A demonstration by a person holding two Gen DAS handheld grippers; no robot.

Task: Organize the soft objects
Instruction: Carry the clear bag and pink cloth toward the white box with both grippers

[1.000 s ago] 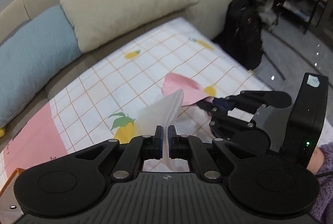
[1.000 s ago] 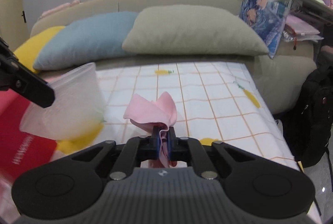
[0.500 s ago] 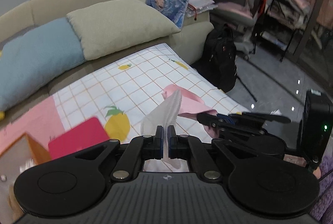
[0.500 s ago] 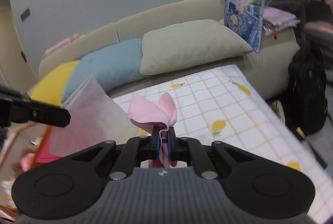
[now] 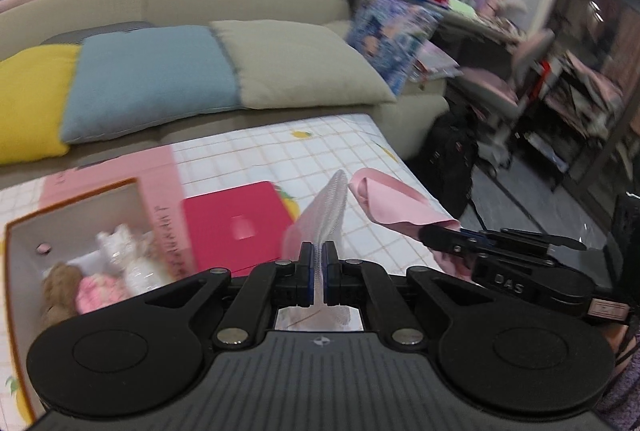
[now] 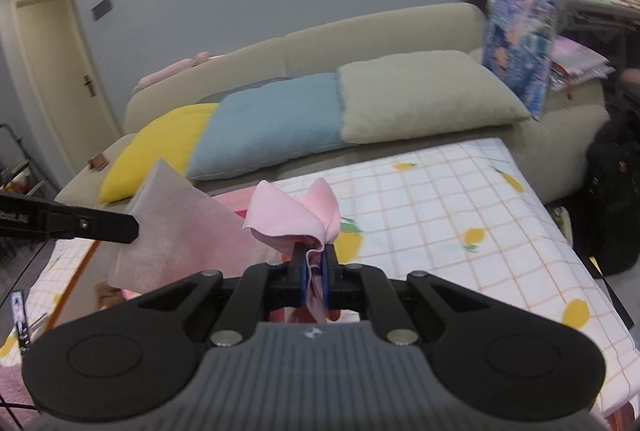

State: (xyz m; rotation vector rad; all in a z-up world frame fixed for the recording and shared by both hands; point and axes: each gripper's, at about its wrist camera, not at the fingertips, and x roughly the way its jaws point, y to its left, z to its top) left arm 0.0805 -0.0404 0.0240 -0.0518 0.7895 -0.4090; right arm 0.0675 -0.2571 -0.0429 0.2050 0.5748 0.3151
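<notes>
My left gripper (image 5: 318,251) is shut on a thin white foam sheet (image 5: 325,209), held above the table; the sheet also shows in the right wrist view (image 6: 180,227). My right gripper (image 6: 314,259) is shut on a pink cloth (image 6: 292,217), held in the air to the right of the left gripper; the cloth also shows in the left wrist view (image 5: 388,205). An open pink box (image 5: 24,231) at the left holds soft toys (image 5: 100,279). Its magenta lid (image 5: 236,227) lies flat beside it.
The table carries a lemon-print checked cloth (image 6: 460,207). Behind it a beige sofa (image 6: 360,31) holds yellow (image 6: 160,143), blue (image 6: 272,123) and beige (image 6: 424,91) cushions. A black backpack (image 5: 448,147) stands on the floor right of the table.
Both grippers have risen and pulled back with their loads. The left view has swung left, so the open box and its lid have come into view.
</notes>
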